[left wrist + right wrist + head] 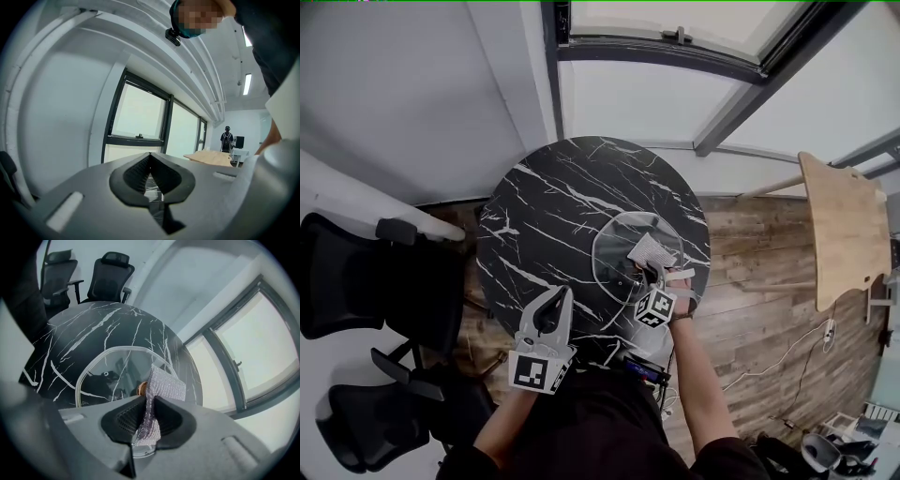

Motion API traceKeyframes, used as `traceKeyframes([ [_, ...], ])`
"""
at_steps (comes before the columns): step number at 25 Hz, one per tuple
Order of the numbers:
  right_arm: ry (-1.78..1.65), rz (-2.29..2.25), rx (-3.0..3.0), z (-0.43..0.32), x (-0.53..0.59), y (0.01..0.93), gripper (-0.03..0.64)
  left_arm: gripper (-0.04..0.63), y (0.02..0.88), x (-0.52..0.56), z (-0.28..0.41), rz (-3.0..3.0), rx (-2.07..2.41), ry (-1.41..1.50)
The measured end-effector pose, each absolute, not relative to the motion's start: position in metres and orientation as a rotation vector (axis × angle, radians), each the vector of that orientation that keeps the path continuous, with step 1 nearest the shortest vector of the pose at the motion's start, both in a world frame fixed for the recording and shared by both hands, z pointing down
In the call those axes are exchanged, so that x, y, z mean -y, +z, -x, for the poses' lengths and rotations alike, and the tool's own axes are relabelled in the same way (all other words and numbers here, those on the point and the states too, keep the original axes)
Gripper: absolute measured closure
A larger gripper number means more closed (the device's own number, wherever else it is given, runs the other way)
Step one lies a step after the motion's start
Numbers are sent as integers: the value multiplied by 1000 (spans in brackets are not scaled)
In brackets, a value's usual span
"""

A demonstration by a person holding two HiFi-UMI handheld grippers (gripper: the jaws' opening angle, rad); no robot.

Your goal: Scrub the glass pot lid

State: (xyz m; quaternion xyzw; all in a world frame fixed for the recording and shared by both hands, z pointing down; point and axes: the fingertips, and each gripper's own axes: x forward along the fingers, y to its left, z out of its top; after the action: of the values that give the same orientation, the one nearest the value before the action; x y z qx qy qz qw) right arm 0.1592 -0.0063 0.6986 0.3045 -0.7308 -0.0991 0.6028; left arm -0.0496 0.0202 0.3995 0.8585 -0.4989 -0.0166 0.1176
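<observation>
Here the right gripper [149,408] pinches a silvery scrub pad [165,386] over the glass pot lid [623,246], near the table's [546,202] right edge. Left of the lid, by bare tabletop, the left gripper [150,158] is closed on nothing.

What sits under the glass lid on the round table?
Through the glass lid only the black marbled table shows, with reflections. The silvery scrub pad clamped in the right tool covers the part beside the knob, so nothing can be told there.
</observation>
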Motion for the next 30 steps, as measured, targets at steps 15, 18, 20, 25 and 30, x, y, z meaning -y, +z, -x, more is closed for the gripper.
traceKeyframes([
  [15, -173, -702, 1709, -148, -20, 703, 552, 592, 399, -30, 59, -2503, 1457, -58],
  [18, -142, -696, 1718, -146, -30, 707, 552, 592, 397, -32, 60, -2513, 1457, -61],
  [20, -113, -704, 1732, -144, -36, 708, 552, 593, 396, -34, 61, -2516, 1458, -64],
  [25, 31, -705, 1808, -134, -52, 694, 552, 594, 397, -37, 61, -2522, 1454, -63],
  [30, 234, -681, 1890, -123, -87, 675, 552, 593, 401, -43, 57, -2534, 1431, -33],
])
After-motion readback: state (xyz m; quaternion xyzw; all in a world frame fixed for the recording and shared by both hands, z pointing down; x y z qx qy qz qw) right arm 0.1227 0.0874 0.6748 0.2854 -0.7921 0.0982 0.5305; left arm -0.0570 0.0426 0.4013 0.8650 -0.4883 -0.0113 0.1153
